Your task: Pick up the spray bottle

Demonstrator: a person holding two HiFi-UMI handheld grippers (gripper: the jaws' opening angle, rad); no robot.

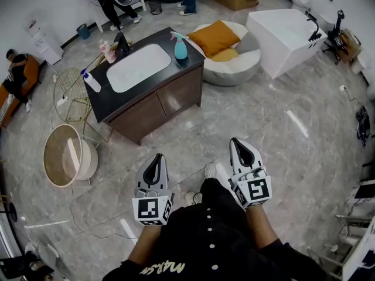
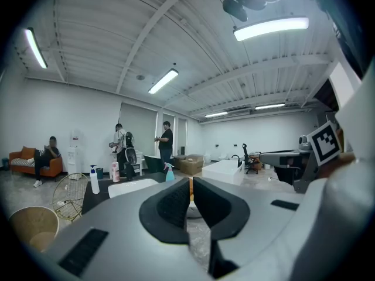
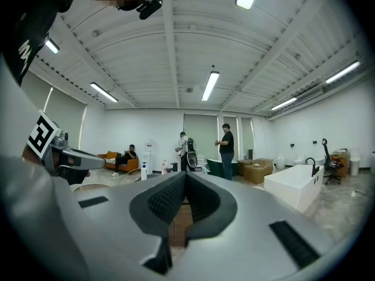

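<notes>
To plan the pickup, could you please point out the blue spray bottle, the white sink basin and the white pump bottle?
blue spray bottle [image 1: 180,50]: head view, on its body.
white sink basin [image 1: 138,67]: head view, bare bowl middle.
white pump bottle [image 1: 93,83]: head view, on its body.

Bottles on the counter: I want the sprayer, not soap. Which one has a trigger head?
The teal bottle right of the basin; the pink bottle and the white pump bottle stand left of it.
</notes>
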